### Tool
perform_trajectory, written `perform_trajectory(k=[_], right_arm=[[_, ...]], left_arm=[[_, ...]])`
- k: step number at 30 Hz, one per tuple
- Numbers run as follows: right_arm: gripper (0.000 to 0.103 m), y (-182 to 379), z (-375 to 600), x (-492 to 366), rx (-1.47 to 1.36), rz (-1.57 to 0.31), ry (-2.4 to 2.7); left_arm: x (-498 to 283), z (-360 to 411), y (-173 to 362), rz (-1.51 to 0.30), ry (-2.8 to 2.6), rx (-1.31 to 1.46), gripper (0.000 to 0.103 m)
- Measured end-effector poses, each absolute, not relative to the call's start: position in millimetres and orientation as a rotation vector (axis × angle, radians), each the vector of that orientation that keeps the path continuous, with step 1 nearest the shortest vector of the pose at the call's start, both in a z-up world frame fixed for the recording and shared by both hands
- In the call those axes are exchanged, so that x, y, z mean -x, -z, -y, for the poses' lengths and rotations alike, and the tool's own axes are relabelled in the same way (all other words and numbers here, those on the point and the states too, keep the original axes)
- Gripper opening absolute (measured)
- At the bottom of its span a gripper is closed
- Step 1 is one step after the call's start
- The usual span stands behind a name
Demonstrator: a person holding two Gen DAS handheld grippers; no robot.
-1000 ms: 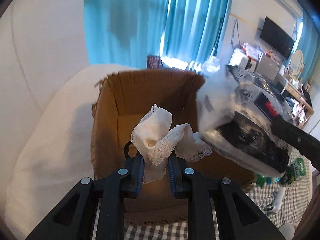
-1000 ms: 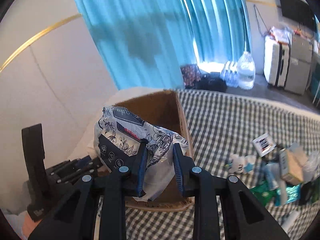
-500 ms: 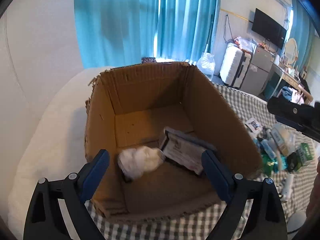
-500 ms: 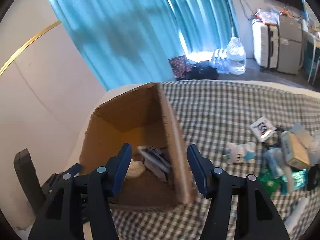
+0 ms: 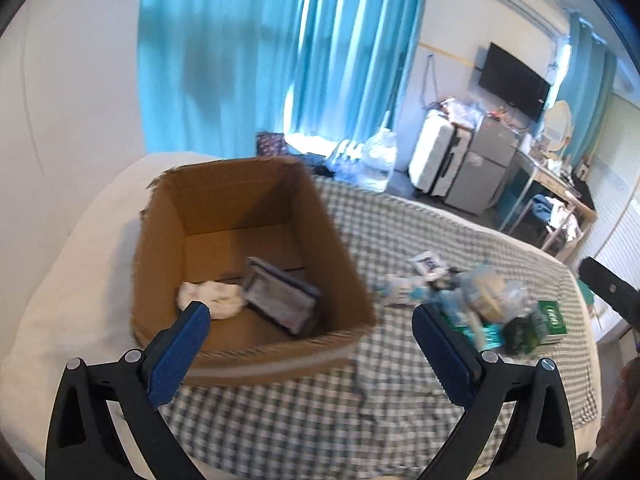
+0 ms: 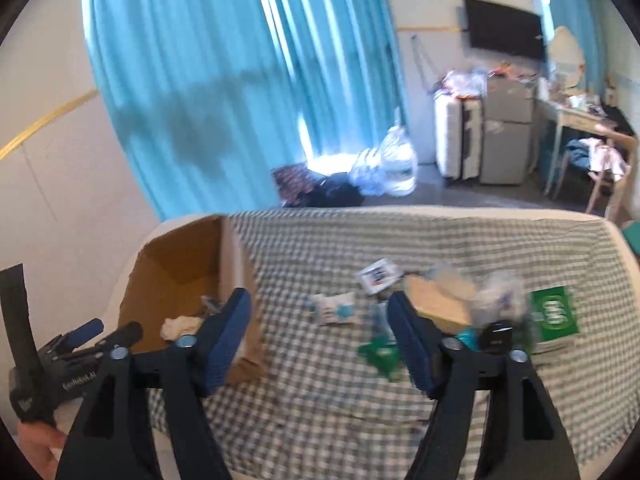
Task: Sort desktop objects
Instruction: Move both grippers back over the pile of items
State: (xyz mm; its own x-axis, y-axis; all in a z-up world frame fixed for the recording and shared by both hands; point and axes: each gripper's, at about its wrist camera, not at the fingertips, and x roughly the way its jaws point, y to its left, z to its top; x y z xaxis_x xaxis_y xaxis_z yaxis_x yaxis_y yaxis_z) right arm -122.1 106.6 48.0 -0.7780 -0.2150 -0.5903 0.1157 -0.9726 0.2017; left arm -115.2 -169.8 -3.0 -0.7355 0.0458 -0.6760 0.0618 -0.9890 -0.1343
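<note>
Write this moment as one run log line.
left gripper: opening, empty | right gripper: opening, empty | white cloth, packet: in cardboard box

Cloth [image 5: 212, 300] and packet [image 5: 280, 296] lie inside the box [image 5: 256, 344], clutter [image 5: 480, 300] to its right

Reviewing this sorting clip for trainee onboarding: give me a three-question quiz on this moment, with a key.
1. True or false: the cardboard box is empty.
2. Which lies on the checked cloth, outside the box?
A. white lace cloth
B. green packet
C. flat printed pack
3. Fill in: nothing sits between the fingers of the left gripper or the right gripper; both are ____.

Key: 1 false, the lace cloth and the printed pack lie inside; 2 B; 3 open, and the jaws are widening.
</note>
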Motion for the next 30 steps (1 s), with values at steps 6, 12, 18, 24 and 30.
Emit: perform_trajectory(k=[6, 12, 18, 24, 30], right_arm=[[0.083, -59, -194, 67, -0.898, 0.222, 2.972], [0.083, -49, -261, 38, -0.942, 0.328, 3.037], [0.084, -28, -306, 29, -0.977, 0.382, 3.075], [0.084, 7, -333, 44, -1.054, 0.418, 3.057], [0.084, 40, -347, 68, -1.141, 0.432, 3.012]], left_arm=[[95, 90, 0, -0.207, 3.008, -1.141, 0.103], [88, 2, 34, -0.129, 3.083, -1.237, 0.103], [88, -62, 66, 0.019, 3.122, -1.347, 0.103], [97, -96, 101, 0.117, 3.114, -1.447, 0.103], [118, -122, 135, 0.161, 3.082, -1.565, 0.103]])
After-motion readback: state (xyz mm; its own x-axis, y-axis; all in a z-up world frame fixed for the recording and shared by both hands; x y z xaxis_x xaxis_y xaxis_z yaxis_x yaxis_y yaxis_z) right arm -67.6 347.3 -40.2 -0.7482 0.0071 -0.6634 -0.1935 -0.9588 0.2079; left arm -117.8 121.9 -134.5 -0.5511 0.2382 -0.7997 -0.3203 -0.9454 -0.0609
